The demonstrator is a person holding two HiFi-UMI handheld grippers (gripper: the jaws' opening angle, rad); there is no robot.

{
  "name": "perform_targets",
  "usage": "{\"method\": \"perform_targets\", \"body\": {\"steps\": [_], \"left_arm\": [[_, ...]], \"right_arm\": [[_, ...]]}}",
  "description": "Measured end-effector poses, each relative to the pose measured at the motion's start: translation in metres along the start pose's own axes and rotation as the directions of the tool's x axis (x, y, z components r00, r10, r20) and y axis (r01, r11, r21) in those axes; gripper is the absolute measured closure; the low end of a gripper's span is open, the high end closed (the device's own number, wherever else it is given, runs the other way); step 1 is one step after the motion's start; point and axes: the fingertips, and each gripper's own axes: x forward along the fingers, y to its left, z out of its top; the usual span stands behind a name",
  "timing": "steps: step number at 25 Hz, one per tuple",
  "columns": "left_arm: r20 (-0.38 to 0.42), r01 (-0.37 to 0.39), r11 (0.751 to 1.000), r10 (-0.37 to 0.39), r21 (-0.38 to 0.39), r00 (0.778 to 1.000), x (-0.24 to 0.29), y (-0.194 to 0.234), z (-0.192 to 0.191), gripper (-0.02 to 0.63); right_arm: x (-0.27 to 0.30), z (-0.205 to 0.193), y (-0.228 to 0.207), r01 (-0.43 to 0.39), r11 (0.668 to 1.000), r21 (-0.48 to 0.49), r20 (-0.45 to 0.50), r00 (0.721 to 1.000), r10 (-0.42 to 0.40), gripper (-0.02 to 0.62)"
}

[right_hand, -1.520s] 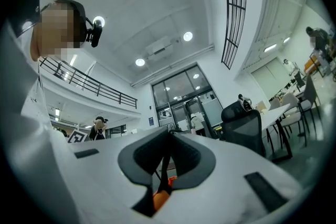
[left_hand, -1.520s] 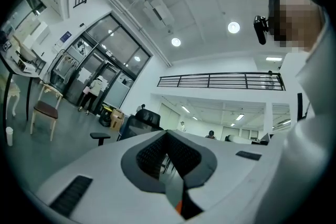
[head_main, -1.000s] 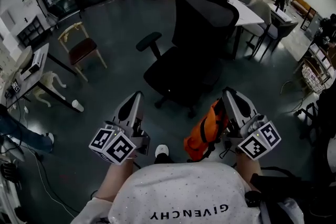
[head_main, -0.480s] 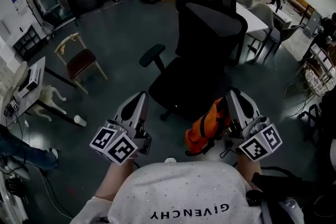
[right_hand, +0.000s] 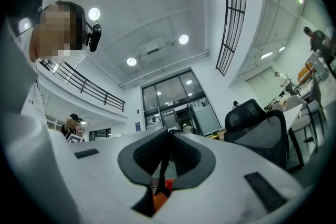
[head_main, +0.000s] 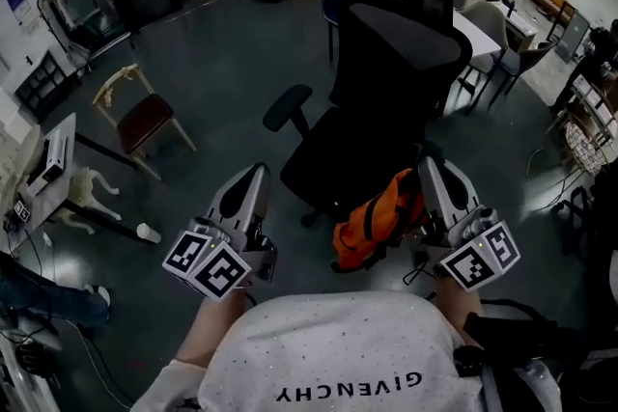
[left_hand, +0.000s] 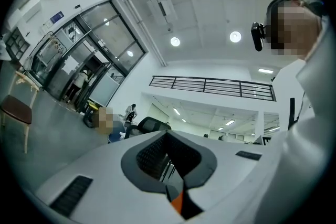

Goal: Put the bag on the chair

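An orange bag (head_main: 372, 225) with black straps hangs from my right gripper (head_main: 428, 171), just in front of the seat of a black office chair (head_main: 328, 159). The bag is off the seat, low at its front edge. In the right gripper view my right gripper (right_hand: 167, 136) is shut on a black strap (right_hand: 161, 168), with the orange bag (right_hand: 160, 201) below and the office chair (right_hand: 262, 128) to the right. My left gripper (head_main: 253, 174) is held level to the left of the bag, shut and holding nothing; the left gripper view shows its jaws (left_hand: 169, 136) together.
A wooden chair (head_main: 135, 116) stands on the dark floor at the left, with a paper cup (head_main: 147, 233) lying near a desk (head_main: 48, 150). Behind the office chair are a white table (head_main: 478, 34) and grey chairs. A wire basket (head_main: 579, 145) is at the right edge.
The office chair has come nearer in the head view. The bag has swung up and left toward the seat's front edge. Both grippers keep their grip states.
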Motion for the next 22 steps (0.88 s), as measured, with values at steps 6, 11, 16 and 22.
{"method": "perform_targets", "body": {"steps": [6, 11, 16, 22], "left_arm": [[-0.001, 0.004, 1.000, -0.004, -0.011, 1.000, 0.006, 0.027, 0.007, 0.604], [0.018, -0.010, 0.999, 0.011, -0.050, 1.000, 0.008, 0.044, 0.012, 0.604], [0.014, -0.015, 0.995, 0.016, -0.098, 1.000, 0.016, 0.051, 0.013, 0.604], [-0.010, -0.009, 0.993, 0.007, -0.120, 1.000, 0.030, 0.056, 0.005, 0.604]], "right_arm": [[0.029, -0.011, 0.005, -0.005, 1.000, 0.014, -0.018, 1.000, 0.006, 0.580], [0.046, -0.015, 0.004, -0.017, 1.000, -0.007, -0.031, 0.999, 0.017, 0.580], [0.055, -0.015, 0.000, -0.026, 1.000, -0.002, -0.048, 0.999, 0.026, 0.580], [0.066, -0.020, -0.016, -0.014, 1.000, 0.009, -0.052, 0.999, 0.015, 0.580]]}}
